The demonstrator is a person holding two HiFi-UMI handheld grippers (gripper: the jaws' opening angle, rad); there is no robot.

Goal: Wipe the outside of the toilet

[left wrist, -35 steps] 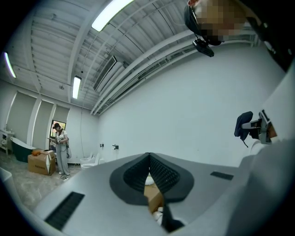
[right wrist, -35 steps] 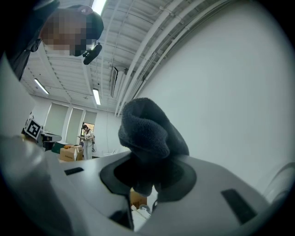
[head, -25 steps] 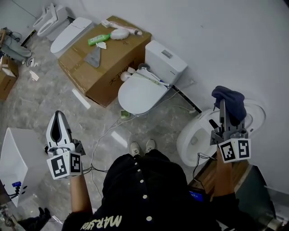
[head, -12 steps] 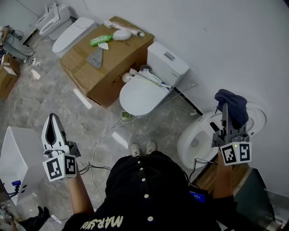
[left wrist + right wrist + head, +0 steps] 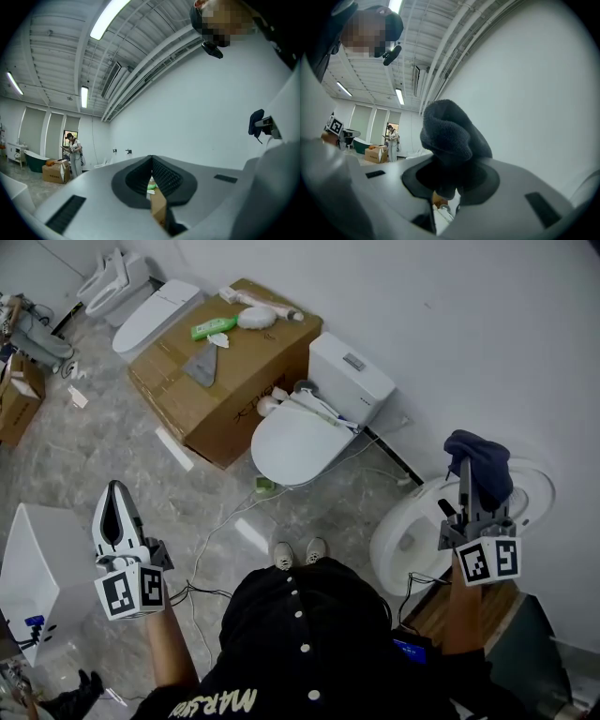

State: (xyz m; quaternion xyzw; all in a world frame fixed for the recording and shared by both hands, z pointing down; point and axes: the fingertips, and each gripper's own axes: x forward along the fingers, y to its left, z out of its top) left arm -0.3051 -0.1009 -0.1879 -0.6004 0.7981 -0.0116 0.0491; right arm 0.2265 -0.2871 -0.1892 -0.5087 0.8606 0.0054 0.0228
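The right gripper [image 5: 466,476] is clamped on a dark cloth [image 5: 479,457], which bunches up above the gripper's tips; in the right gripper view the cloth [image 5: 453,132] fills the space between the jaws of the right gripper [image 5: 444,183] and bulges out past them. In the head view this gripper hangs over a white toilet [image 5: 409,532] at the person's right, close to the wall [image 5: 469,324]; whether the cloth touches the toilet cannot be told.

The left gripper [image 5: 115,491] is held out over the grey floor [image 5: 112,456], well apart from that toilet. In its own view the left gripper [image 5: 151,159] has its 2 jaws together at the tips with nothing held.

Ahead of the person's shoes [image 5: 297,550] stands a 2nd toilet [image 5: 295,439] with its lid down. Just beside it is a cardboard box [image 5: 230,390] with a green bottle [image 5: 212,328] lying on top.
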